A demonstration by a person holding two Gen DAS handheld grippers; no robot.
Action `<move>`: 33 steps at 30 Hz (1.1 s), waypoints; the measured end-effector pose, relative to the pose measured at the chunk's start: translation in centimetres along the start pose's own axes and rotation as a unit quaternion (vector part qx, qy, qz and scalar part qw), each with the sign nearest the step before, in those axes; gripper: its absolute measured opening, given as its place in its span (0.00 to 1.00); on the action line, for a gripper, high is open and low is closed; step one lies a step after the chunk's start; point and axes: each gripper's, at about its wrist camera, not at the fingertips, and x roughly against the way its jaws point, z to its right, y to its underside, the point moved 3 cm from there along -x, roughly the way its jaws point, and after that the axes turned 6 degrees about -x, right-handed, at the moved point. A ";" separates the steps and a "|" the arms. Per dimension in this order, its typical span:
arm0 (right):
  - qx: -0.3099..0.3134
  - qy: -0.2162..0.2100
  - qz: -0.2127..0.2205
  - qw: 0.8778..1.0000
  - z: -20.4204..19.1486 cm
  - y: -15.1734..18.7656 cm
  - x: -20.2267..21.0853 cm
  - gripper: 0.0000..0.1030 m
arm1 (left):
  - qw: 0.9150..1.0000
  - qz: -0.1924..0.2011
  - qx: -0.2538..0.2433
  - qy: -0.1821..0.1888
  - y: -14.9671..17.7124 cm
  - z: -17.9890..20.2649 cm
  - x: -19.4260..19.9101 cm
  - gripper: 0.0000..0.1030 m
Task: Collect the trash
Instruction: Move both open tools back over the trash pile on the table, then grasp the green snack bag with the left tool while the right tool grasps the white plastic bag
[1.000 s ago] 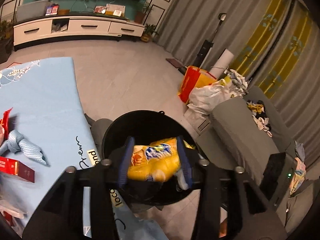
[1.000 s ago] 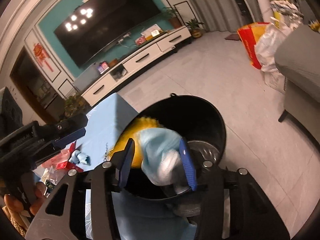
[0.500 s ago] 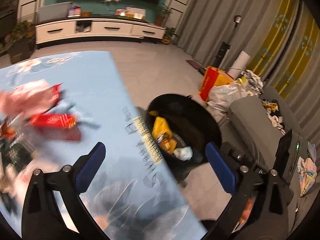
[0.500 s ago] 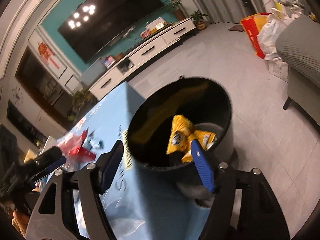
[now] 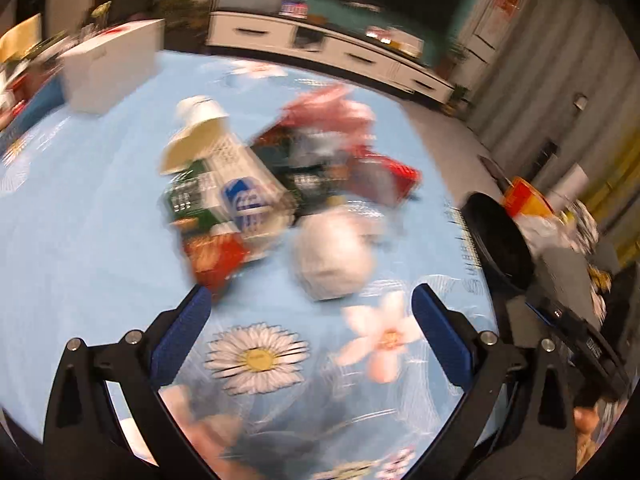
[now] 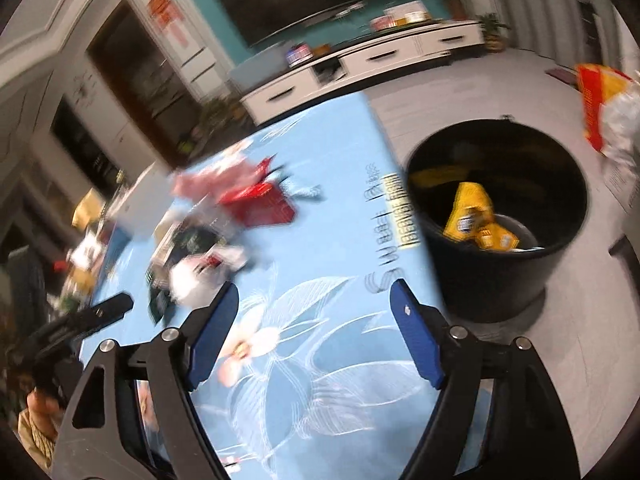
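A blurred heap of trash lies on the blue flowered tablecloth: a crumpled white wad, a milk carton, red wrappers and an orange packet. My left gripper hangs wide open and empty just short of the white wad. A black bin stands on the floor beside the table, with a yellow snack bag inside. My right gripper is over the table edge left of the bin, its jaws opening, nothing between them. The left gripper's arm shows at the lower left of the right wrist view.
A white box sits at the table's far left. Bags and a grey sofa crowd the floor beyond the bin. A white TV cabinet lines the far wall. A red-and-yellow bag lies right of the bin.
Both grippers let go of their trash over the bin and opened; the yellow bag now lies inside. Both swung left over the table, the left one up to the trash heap.
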 end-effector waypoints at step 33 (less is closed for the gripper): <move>0.128 -0.007 -0.099 0.987 -11.5 2.0 -11.6 0.97 | 0.993 0.004 -0.072 -0.098 0.4 -6.2 -4.5 0.97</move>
